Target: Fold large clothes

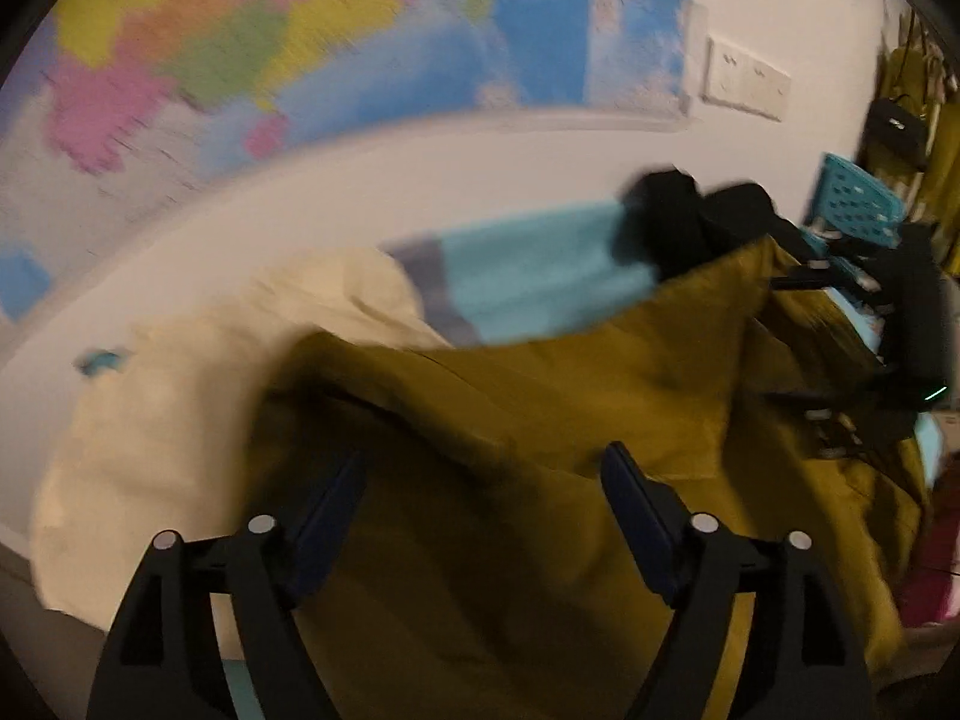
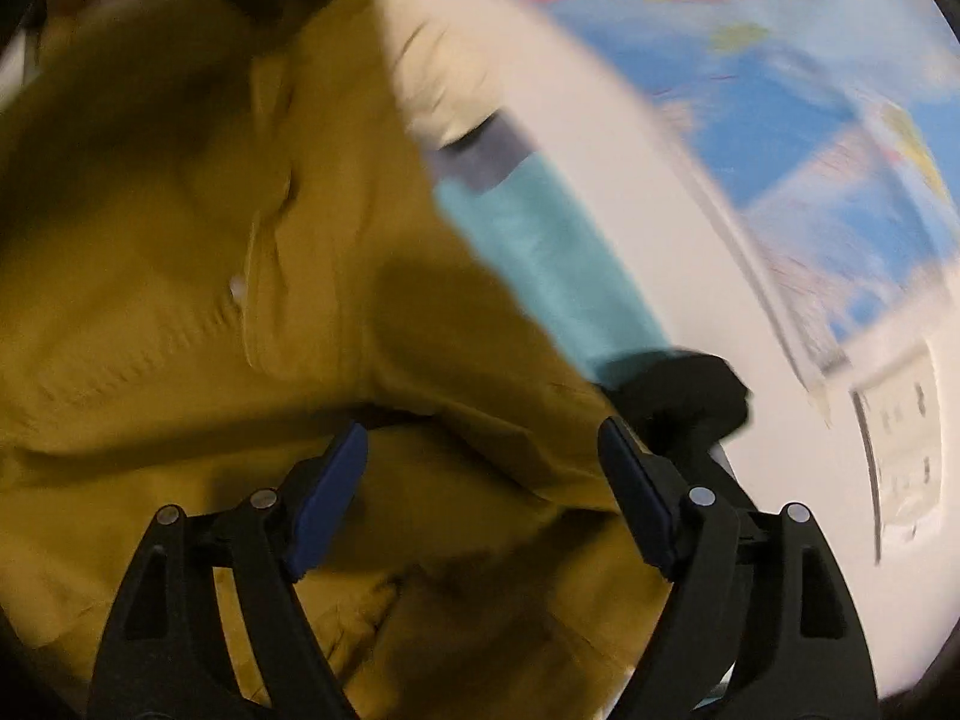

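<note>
A large mustard-yellow garment [image 1: 540, 420] lies crumpled and fills the lower part of both views [image 2: 210, 240]. My left gripper [image 1: 486, 459] hovers just over it, jaws wide apart, with no fold pinched between the blue pads. My right gripper [image 2: 485, 431] is open in the same way above a ridge of the same fabric, and its pads are not pressing on anything. Both views are motion-blurred.
A cream cloth [image 1: 180, 420] lies left of the garment. Behind it sit a teal cloth with a grey band [image 1: 540, 276] and a black item [image 1: 690, 222]. Further back are a white wall with a coloured map [image 1: 300, 48], a socket plate [image 1: 747, 81], a teal basket [image 1: 858, 198] and a black device with a green light [image 1: 918, 330].
</note>
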